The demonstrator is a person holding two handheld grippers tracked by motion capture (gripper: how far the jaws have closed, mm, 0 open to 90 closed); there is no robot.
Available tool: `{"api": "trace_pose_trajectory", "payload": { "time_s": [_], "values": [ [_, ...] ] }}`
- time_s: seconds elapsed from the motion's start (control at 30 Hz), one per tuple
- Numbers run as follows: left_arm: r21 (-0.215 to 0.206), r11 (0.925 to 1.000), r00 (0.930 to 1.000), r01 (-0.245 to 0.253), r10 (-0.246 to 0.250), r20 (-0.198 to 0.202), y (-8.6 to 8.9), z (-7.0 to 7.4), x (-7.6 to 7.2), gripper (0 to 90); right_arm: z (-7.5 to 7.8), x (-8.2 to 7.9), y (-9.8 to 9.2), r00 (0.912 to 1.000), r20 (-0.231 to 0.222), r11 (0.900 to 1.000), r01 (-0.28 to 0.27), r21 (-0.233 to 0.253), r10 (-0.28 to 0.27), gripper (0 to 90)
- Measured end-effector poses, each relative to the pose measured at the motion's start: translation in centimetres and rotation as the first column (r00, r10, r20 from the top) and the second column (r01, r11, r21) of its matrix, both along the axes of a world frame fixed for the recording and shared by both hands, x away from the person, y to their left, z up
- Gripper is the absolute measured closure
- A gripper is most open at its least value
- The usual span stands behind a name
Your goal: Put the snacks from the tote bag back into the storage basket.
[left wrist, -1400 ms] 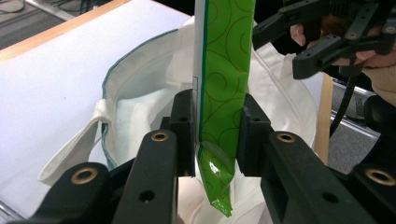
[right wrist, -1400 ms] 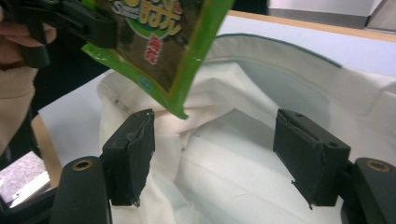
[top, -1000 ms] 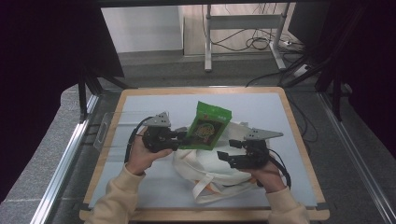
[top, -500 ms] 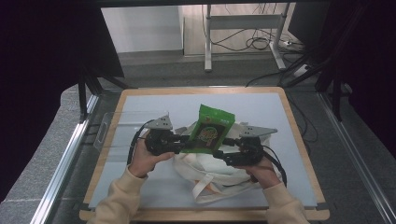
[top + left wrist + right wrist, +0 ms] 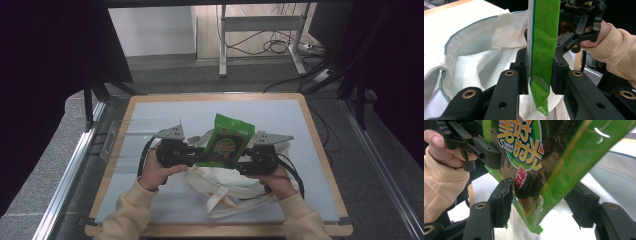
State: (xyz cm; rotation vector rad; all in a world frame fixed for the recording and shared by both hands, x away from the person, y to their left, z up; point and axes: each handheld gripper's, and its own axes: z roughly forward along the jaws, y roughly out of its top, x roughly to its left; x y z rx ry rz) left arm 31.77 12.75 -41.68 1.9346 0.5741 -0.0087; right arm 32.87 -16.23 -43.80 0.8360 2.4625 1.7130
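A green snack bag stands upright over the mouth of a white cloth tote on the table. My left gripper is shut on the bag's left edge; in the left gripper view its jaws pinch the green foil edge-on, with the tote beneath. My right gripper is at the bag's right side. In the right gripper view its jaws stand wide apart with the bag's lower corner between them, and the tote lies behind.
The tote lies on a grey mat set in a wooden-edged table. A clear plastic bracket sits at the mat's left edge. Desk legs and cables are on the floor beyond the table.
The two grippers have come closer together. The right one has moved left up to the snack bag, which now stands more upright over the tote.
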Motion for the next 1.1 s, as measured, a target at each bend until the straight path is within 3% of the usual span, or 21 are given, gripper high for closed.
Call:
{"api": "trace_pose_trajectory", "payload": {
  "time_s": [0.27,0.43,0.67,0.8,0.97,1.1],
  "values": [
    [0.009,0.9999,1.0000,0.007,-0.007,-0.004,-0.2,-0.2,0.1,72.5,0.0,0.0,0.0,0.9999,0.000,1.000,-0.017,0.007,0.017,49.2],
    [-0.006,0.9999,0.9998,0.011,-0.011,-0.018,0.1,-0.4,0.3,72.2,0.0,0.1,-0.2,0.9996,-0.012,0.999,-0.026,0.031,0.027,54.8],
    [0.017,0.9996,0.9993,0.022,-0.021,-0.031,0.0,-0.9,0.7,70.3,0.1,0.1,-0.6,0.9989,-0.017,0.997,-0.042,0.059,0.043,63.4],
    [0.009,0.9996,0.9987,0.027,-0.027,-0.044,0.1,-1.1,1.0,69.3,0.2,0.2,-0.7,0.9984,-0.021,0.997,-0.051,0.066,0.053,67.3],
    [0.027,0.9995,0.9996,0.016,-0.015,-0.026,0.0,-1.4,1.1,64.5,0.2,0.2,-0.8,0.9969,-0.029,0.995,-0.071,0.075,0.073,71.2],
    [0.049,0.9986,0.9999,-0.016,0.016,0.005,0.1,-1.4,1.0,56.7,0.3,0.1,-0.8,0.9977,-0.006,0.996,-0.067,0.060,0.067,71.7]
  ]
}}
